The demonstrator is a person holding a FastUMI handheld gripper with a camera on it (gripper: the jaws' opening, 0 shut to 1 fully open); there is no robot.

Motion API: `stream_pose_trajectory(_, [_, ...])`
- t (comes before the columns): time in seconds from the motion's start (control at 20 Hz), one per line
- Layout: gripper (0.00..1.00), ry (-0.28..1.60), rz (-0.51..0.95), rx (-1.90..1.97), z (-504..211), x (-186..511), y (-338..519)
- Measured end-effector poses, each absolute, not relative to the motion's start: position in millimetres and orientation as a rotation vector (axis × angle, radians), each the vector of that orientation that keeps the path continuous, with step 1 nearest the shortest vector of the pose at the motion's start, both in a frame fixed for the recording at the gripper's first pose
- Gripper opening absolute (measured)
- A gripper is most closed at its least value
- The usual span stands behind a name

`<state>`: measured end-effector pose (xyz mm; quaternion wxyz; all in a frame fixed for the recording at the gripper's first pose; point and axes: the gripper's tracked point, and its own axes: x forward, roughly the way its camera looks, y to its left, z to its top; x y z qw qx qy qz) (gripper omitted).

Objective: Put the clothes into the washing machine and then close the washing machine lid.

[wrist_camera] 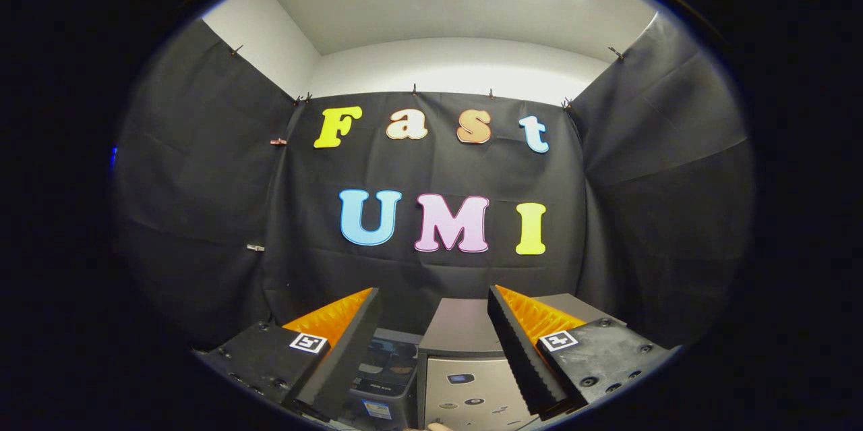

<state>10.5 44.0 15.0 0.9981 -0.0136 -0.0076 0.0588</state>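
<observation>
Grey washing machine (465,343) beyond the spread, empty claw (435,303); darker appliance (384,377) beside it.

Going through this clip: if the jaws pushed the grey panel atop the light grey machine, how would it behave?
The grey panel looks flat and straight-edged, so it is probably stiff, not floppy. The light grey machine under it looks boxy and unlikely to tip. I cannot tell if the panel hinges. The gripper is open, holding nothing.

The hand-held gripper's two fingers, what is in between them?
In the gripper view, the hand-held gripper is open, gripping nothing. Through the gap shows the grey washing machine below, with a darker appliance beside it.
</observation>
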Motion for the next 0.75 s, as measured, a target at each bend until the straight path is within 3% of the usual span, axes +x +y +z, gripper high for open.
stream_pose_trajectory(0.75, [0.98,-0.006,0.117,-0.025,21.2,9.0,48.9])
